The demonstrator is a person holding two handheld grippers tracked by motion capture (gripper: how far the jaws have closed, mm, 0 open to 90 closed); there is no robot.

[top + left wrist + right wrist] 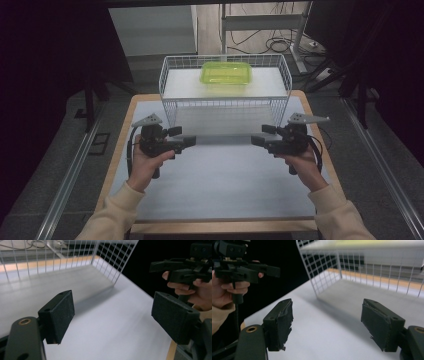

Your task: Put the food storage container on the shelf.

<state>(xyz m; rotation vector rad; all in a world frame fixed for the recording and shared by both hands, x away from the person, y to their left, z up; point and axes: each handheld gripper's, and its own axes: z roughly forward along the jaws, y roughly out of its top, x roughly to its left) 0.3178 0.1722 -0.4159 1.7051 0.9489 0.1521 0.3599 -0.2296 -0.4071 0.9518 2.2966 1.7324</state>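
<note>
Facing inward: black two-jaw left gripper (192, 139) at centre left of the high view, black two-jaw right gripper (253, 139) at centre right, tips pointing at each other, well apart.
Gripping: left hand (145, 162) and right hand (302, 165), cream sleeves entering from the bottom edge.
Gaping: left jaws standing wide apart in the left gripper view, nothing between them; right jaws likewise wide apart in the right gripper view, pads (280, 323) looking frayed.
Sitting: lime-green translucent plastic lidded container (226, 73) at upper centre, on the raised shelf of the white wire rack (175, 107).
Lying beneath: white mat (225, 175) on the wooden-edged table (117, 150).
</note>
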